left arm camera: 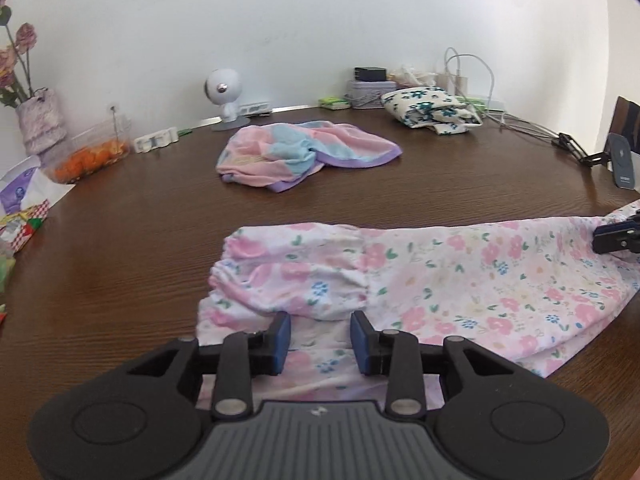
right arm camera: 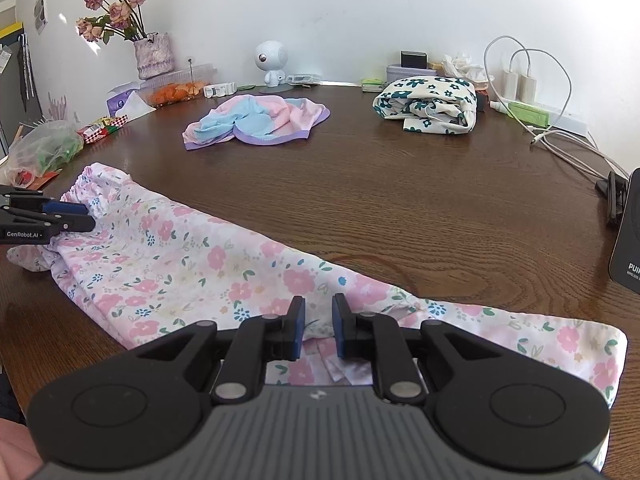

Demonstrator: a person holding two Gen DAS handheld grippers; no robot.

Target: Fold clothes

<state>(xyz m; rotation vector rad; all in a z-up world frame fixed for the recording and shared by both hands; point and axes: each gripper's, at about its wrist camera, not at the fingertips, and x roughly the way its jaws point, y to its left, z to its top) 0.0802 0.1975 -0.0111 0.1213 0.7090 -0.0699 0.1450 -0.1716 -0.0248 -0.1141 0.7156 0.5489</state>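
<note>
Floral garment [right arm camera: 192, 264] pinched in R fingers [right arm camera: 318, 328], L fingers [left arm camera: 320, 340] open; pastel cloth [left arm camera: 296, 152] beyond.

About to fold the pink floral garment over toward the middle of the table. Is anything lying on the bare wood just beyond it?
Nothing visible. The table is bare past the pink floral garment; the pastel cloth and folded blue-flowered garment lie farther back, apart from it.

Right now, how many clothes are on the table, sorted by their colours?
Pink flower print, spread out at the front: 1
Pink and blue with purple edge, crumpled in the middle: 1
Cream with dark teal flowers, bundled at the back: 1
Total: 3 clothes on the table
</note>
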